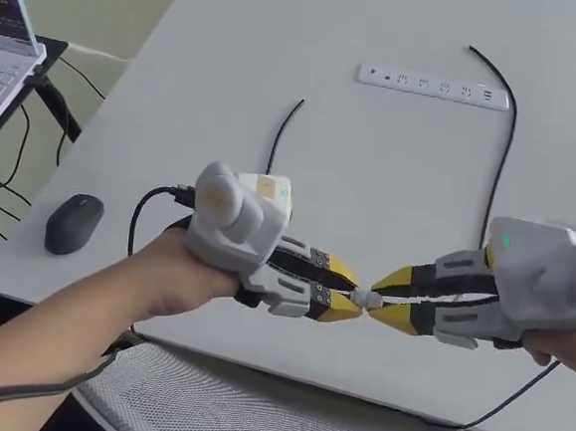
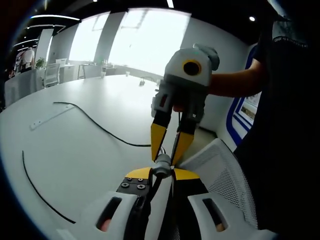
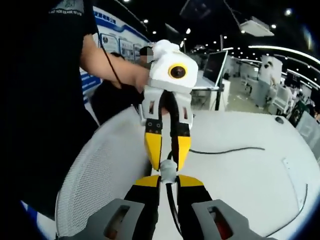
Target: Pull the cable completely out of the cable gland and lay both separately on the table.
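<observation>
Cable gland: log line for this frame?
left gripper shut on cable gland | right gripper shut on cable | cable still in cable gland | neither laid on table

The left gripper [image 1: 347, 302] points toward the person's right and the right gripper [image 1: 383, 301] points back at it, so the yellow tips meet nose to nose. The two are level and in one line. The left hand [image 1: 176, 272] wraps the left gripper's body from below, and the bare left forearm [image 1: 49, 341] runs up from the lower left. The right hand [image 1: 560, 347] shows at the frame edge under its gripper. The left jaws stand nearly closed, pinching the gland [image 1: 365, 299] at their tips. The right jaws stand close together with the cable [image 3: 173, 200] between them.
</observation>
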`<action>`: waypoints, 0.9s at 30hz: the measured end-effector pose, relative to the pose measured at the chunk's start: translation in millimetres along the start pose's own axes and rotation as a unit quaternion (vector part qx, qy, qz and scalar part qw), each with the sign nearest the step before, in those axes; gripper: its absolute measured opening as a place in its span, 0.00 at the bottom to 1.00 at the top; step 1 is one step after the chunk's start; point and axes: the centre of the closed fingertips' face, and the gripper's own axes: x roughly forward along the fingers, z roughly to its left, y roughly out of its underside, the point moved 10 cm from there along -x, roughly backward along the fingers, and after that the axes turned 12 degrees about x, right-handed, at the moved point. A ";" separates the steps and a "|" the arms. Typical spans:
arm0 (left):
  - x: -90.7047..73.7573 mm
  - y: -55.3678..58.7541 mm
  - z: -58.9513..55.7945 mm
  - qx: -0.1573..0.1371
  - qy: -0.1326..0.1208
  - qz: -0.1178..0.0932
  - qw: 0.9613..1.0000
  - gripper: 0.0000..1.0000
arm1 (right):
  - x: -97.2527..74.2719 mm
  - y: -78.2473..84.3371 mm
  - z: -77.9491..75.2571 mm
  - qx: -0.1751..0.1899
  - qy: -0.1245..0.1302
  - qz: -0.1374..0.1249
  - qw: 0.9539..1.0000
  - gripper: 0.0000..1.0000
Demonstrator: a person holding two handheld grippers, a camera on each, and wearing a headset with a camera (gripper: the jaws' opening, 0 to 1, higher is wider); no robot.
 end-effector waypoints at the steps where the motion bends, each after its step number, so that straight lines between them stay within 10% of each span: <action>1: -0.1 0.2 0.3 0.000 0.000 0.000 1.000 0.15 | 0.1 0.1 1.2 -0.003 0.005 0.000 1.000 0.07; 16: -1.5 0.4 -0.9 0.014 -0.003 0.003 1.000 0.15 | 0.7 2.2 2.0 0.001 0.028 -0.004 1.000 0.08; 23: -2.0 0.4 -0.9 0.025 -0.003 0.003 1.000 0.15 | -3.3 3.2 -0.8 0.071 0.017 -0.031 0.997 0.09; 27: -1.0 1.1 -2.2 0.038 -0.005 0.006 0.999 0.15 | -11.1 6.6 -5.7 0.161 -0.017 -0.050 0.986 0.13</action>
